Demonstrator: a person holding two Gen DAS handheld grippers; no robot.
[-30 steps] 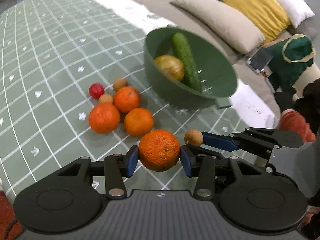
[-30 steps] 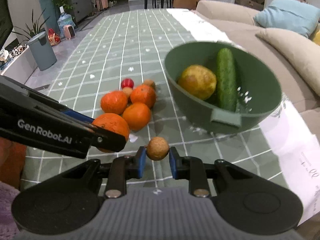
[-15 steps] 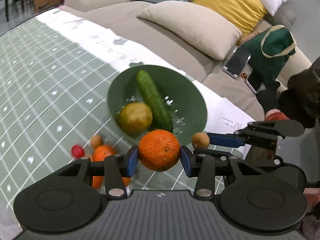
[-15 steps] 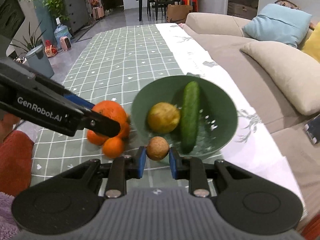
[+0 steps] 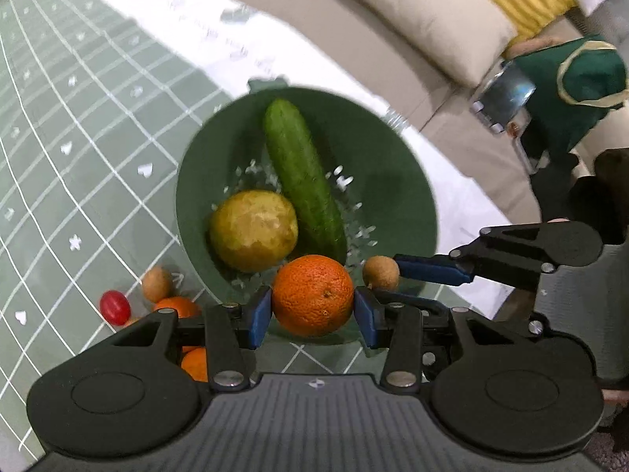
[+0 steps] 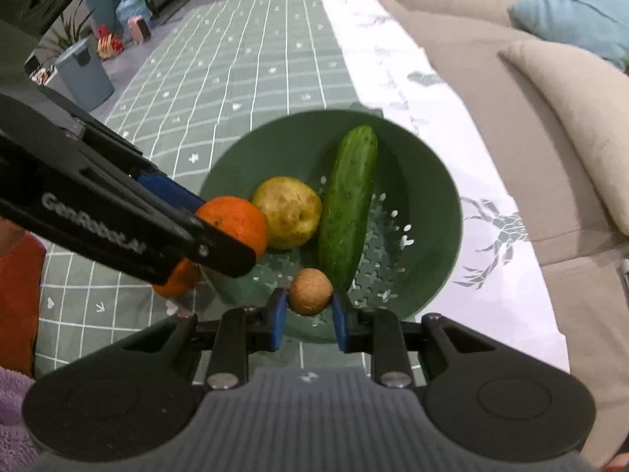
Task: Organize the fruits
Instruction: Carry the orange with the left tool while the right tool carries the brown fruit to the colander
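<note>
**Both tongs carry fruit above the green colander**

On the left of the surface (image 5: pixel 59 181), covered with a green checked cloth, loose fruit lies beside the bowl: a small red fruit (image 5: pixel 114 307), a small brown round fruit (image 5: pixel 156 284) and two oranges (image 5: pixel 179 308) partly hidden behind the left tongs' frame.

The left tongs (image 5: pixel 313 310) are clamped on an orange (image 5: pixel 313 295), blue pads pressed against both its sides. It hangs over the near rim of the green colander (image 5: pixel 393 181).

Inside the colander lie a yellow-green round fruit (image 5: pixel 253 230) on the left and a cucumber (image 5: pixel 304 175) just right of it, the two touching. The cucumber lies lengthwise from the far wall toward the near side. Pale perforations show in the colander's floor.

Further right, the right tongs (image 6: pixel 307 310) are closed on a small brown round fruit (image 6: pixel 310 292), held above the colander's near part, close to the cucumber's near end.

Right of the surface, a white patterned cloth edge (image 6: pixel 412 90) borders a beige sofa (image 6: pixel 471 59) with cushions.
</note>
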